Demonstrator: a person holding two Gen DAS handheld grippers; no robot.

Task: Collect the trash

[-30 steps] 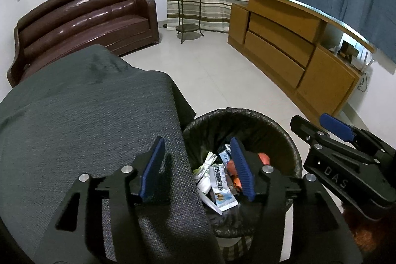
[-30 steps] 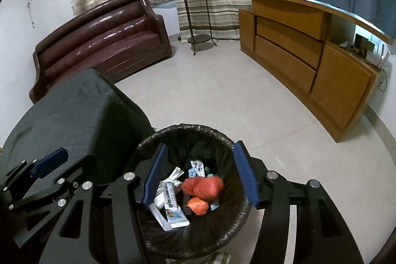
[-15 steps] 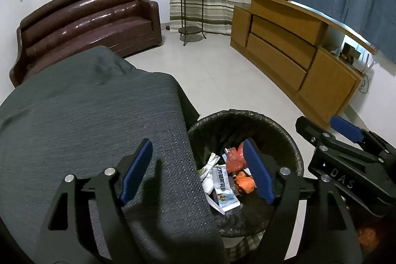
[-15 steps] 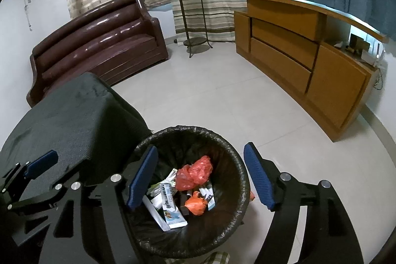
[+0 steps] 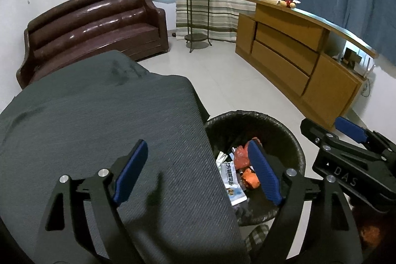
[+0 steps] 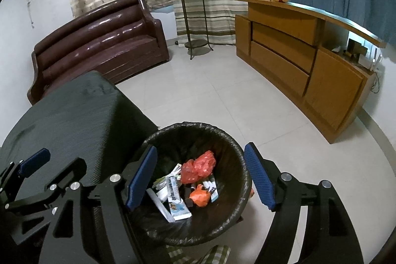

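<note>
From the left wrist, the left tool [image 5: 198, 170] hangs over the edge where a dark grey woven cloth-covered worktop [image 5: 99, 120] meets a round bin lined with a crinkled black plastic bag [image 5: 294, 147]. Its blue ribbed pads stand wide apart and have just been opening, with nothing gripped between them; one pad sits above the cloth, the other above the bin's mouth. That placing suggests the tool is positioned for dropping things straight into the bin, which stands on the pale tiled floor just beside the worktop so trash needs little carrying. The right tool [image 5: 346, 140], black and hard-edged, reaches in at the right edge of this view.

From the right wrist, the right tool [image 6: 200, 177] is centred over the bin [image 6: 237, 147], its pads also spread wide and just opened, empty. Inside the bin lies the collected trash: a crumpled red-orange thin plastic bag [image 6: 198, 166], a smaller orange wad [image 6: 199, 197], and flat glossy white-and-blue printed wrappers [image 6: 177, 204], soft and light stuff that settles loosely at the bottom. The liner folds over the rim, likely so the whole load can be lifted out. No trash shows on the cloth or the floor here.
</note>
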